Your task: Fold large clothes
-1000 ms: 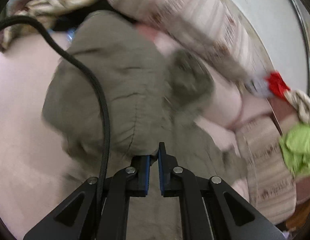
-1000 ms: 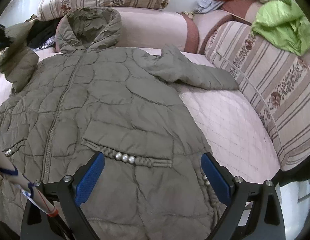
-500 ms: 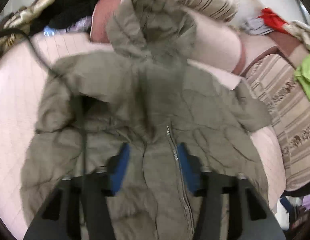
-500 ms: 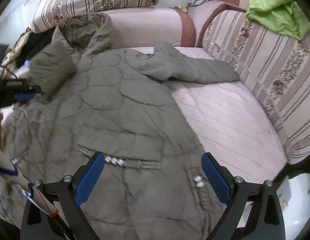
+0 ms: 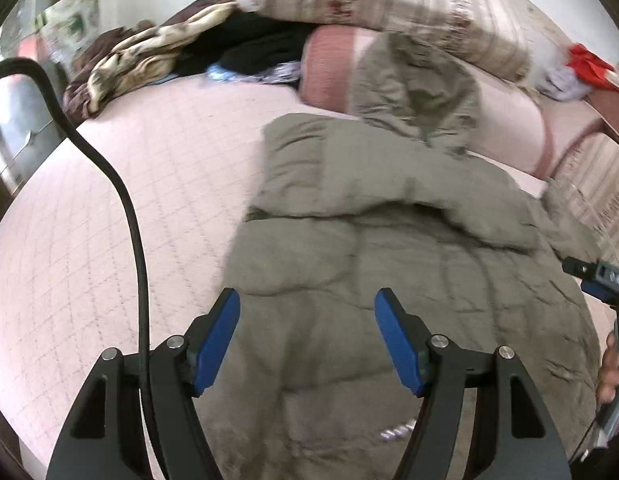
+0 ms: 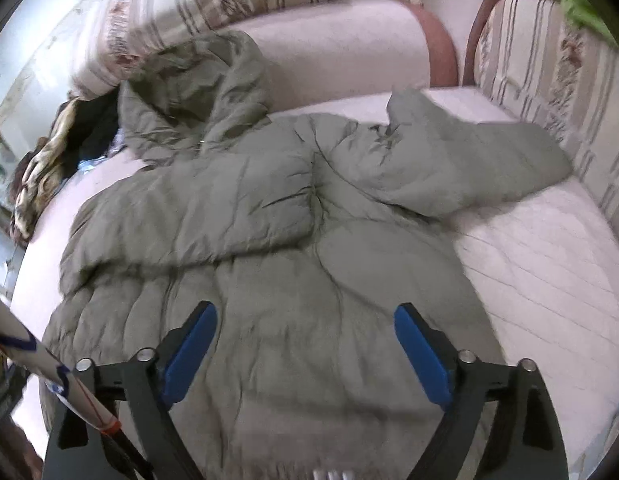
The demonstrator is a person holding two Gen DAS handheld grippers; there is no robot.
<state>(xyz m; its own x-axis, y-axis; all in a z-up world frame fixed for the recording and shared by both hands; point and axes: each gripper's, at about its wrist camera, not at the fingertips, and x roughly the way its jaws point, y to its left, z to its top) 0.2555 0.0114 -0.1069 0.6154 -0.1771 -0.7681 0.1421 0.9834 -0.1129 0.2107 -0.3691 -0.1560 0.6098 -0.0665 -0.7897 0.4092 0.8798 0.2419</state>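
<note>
Coat point(image 6: 293, 280), olive quilted with hood, lies flat on the pink quilted sofa bed point(image 5: 109, 208), one sleeve folded across its chest. My left tongs point(image 5: 305, 336) are opening, right tongs point(image 6: 305, 354) closing; both hover over the coat, nothing clamped.

Two handheld tools, black frames with blue pads

Left tool point(image 5: 307, 338): matte black angular arms with triangular cut-outs, silver round screw heads at the pivots, long blue pads point(image 5: 215, 344) lining both fingers; a thick black cable point(image 5: 135, 240) loops up beside its left arm. Right tool point(image 6: 305, 354): same black frame, silver screws, blue pads; beside its left arm runs a white rod point(image 6: 49, 376) with blue marks and a red band.
</note>
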